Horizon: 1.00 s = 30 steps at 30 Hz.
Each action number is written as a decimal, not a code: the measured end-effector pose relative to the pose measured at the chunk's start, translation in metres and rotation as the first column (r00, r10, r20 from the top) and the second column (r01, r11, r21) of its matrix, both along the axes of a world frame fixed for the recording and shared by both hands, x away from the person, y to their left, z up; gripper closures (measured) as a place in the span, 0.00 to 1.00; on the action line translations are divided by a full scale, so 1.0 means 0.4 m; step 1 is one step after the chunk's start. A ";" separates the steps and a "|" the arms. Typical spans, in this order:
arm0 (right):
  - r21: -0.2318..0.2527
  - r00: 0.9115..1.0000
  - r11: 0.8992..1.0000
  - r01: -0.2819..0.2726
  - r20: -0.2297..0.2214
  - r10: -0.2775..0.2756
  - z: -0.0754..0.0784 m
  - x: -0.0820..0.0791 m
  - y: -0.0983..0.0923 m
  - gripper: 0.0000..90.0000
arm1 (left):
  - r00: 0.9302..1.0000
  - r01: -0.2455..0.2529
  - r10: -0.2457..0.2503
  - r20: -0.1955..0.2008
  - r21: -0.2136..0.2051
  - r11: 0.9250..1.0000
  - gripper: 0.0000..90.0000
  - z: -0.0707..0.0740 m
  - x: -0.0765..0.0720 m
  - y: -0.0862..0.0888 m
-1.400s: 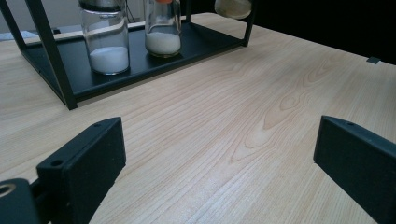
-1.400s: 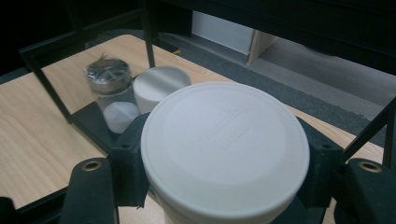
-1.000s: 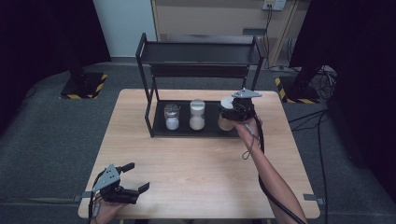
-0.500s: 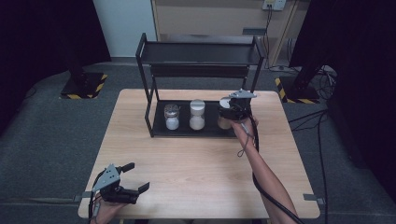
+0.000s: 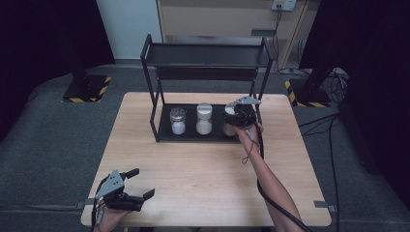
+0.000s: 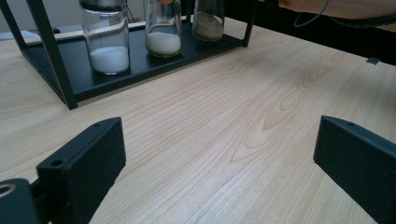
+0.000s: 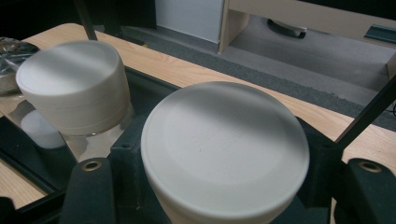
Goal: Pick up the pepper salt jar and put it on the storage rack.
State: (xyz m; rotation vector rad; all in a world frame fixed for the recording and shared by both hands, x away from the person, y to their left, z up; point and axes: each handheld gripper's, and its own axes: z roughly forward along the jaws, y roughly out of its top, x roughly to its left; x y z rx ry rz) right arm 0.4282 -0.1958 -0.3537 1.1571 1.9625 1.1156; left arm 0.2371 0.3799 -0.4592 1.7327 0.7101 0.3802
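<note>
Third jar (image 5: 231, 121) stands on rack (image 5: 159, 133) bottom shelf, right of two jars, right claw (image 5: 240, 115) clenched around it. Left claw (image 5: 138, 182) released, over counter (image 5: 208, 169) before rack.

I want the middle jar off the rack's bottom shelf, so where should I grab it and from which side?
Grip the middle jar by its white lid, coming from the table's front edge. It stands upright between the metal-lidded jar and the right gripper, so its flanks are crowded; the lid is wide and round, and the rack overhangs it.
</note>
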 end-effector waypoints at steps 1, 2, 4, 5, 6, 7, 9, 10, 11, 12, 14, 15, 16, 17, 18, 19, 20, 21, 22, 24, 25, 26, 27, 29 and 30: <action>0.000 1.000 1.000 0.002 -0.001 -0.002 -0.002 0.001 0.000 0.37 | 1.000 0.000 0.000 0.000 0.000 1.000 0.01 0.000 0.000 0.000; 0.001 1.000 1.000 0.004 -0.002 -0.004 -0.004 0.001 0.000 0.37 | 1.000 0.000 0.000 0.000 -0.001 1.000 0.01 0.000 0.000 0.000; 0.001 1.000 1.000 0.006 -0.002 -0.006 -0.007 0.002 -0.001 0.37 | 1.000 0.000 0.000 0.000 0.000 1.000 0.01 0.000 0.000 0.000; 0.000 1.000 1.000 0.005 0.000 -0.005 -0.007 0.001 -0.001 0.37 | 1.000 0.001 -0.001 0.000 0.000 1.000 0.01 0.000 0.000 0.000; 0.002 1.000 1.000 0.007 0.000 -0.007 -0.008 0.001 -0.001 0.37 | 1.000 0.000 0.000 0.000 0.001 1.000 0.01 0.000 0.000 0.000; 0.004 1.000 1.000 0.006 -0.001 -0.006 -0.008 0.001 -0.001 0.37 | 1.000 0.001 -0.001 0.000 0.001 1.000 0.01 0.000 0.001 0.000; 0.005 1.000 1.000 0.003 -0.002 -0.003 -0.009 0.001 -0.001 0.37 | 1.000 0.000 0.000 0.000 0.001 1.000 0.01 0.000 0.000 0.000; 0.004 1.000 1.000 0.002 -0.002 -0.002 -0.010 0.001 -0.001 0.37 | 1.000 0.000 0.000 0.000 0.001 1.000 0.01 0.000 0.000 0.000; 0.003 1.000 1.000 0.003 -0.002 -0.003 -0.011 0.001 0.000 0.37 | 1.000 0.000 0.000 0.000 0.001 1.000 0.01 0.000 0.000 0.000; 0.002 1.000 1.000 0.004 -0.002 -0.004 -0.013 0.001 0.001 0.37 | 1.000 0.001 -0.001 0.000 0.001 1.000 0.01 0.000 0.000 0.000; 0.003 1.000 1.000 0.005 -0.003 -0.005 -0.015 0.000 0.002 0.37 | 1.000 0.000 0.000 0.000 0.001 1.000 0.01 0.000 0.000 0.000; 0.005 1.000 1.000 0.005 -0.003 -0.005 -0.017 0.000 0.001 0.37 | 1.000 0.000 0.000 0.000 0.001 1.000 0.01 0.000 0.000 0.000; 0.006 1.000 1.000 0.004 -0.004 -0.004 -0.017 0.001 0.000 0.37 | 1.000 0.001 -0.001 0.000 0.000 1.000 0.01 0.000 0.000 0.000; 0.006 1.000 1.000 0.005 -0.003 -0.005 -0.018 0.001 -0.001 0.37 | 1.000 0.001 -0.001 0.001 0.001 1.000 0.01 0.000 0.000 0.000; 0.005 1.000 1.000 0.006 -0.002 -0.006 -0.019 0.001 -0.001 0.37 | 1.000 0.001 -0.001 0.001 0.001 1.000 0.01 0.000 0.000 0.000; 0.006 1.000 1.000 0.008 -0.003 -0.008 -0.020 0.001 -0.001 0.37 | 1.000 0.001 -0.001 0.001 0.001 1.000 0.01 0.000 0.000 0.000; 0.006 1.000 1.000 0.010 -0.003 -0.010 -0.021 0.001 -0.001 0.37 | 1.000 0.001 -0.001 0.001 0.001 1.000 0.01 0.000 0.000 0.000; 0.008 1.000 1.000 0.012 -0.002 -0.012 -0.022 0.001 -0.002 0.37 | 1.000 0.001 -0.001 0.001 0.001 1.000 0.01 0.000 0.000 0.000; 0.010 1.000 1.000 0.011 -0.002 -0.011 -0.022 0.001 -0.003 0.37 | 1.000 0.002 -0.002 0.001 0.001 1.000 0.01 0.000 0.001 0.000; 0.009 1.000 1.000 0.011 -0.003 -0.011 -0.024 0.002 -0.004 0.37 | 1.000 0.002 -0.002 0.001 0.001 1.000 0.01 0.000 0.000 0.000; 0.007 1.000 1.000 0.013 -0.001 -0.013 -0.024 0.002 -0.003 0.37 | 1.000 0.002 -0.002 0.001 0.001 1.000 0.01 0.000 0.000 0.000; 0.007 1.000 1.000 0.016 -0.002 -0.016 -0.025 0.001 -0.003 0.37 | 1.000 0.002 -0.002 0.001 0.001 1.000 0.01 0.000 0.000 0.001; 0.009 1.000 1.000 0.014 -0.003 -0.014 -0.025 0.001 -0.004 0.37 | 1.000 0.002 -0.002 0.001 0.001 1.000 0.01 0.000 0.001 0.001; 0.010 1.000 1.000 0.013 -0.005 -0.013 -0.027 0.002 -0.005 0.37 | 1.000 0.001 -0.001 0.001 0.001 1.000 0.01 0.000 0.000 0.001; 0.010 1.000 1.000 0.015 -0.005 -0.014 -0.028 0.003 -0.005 0.37 | 1.000 0.002 -0.002 0.001 0.001 1.000 0.01 0.000 0.000 0.001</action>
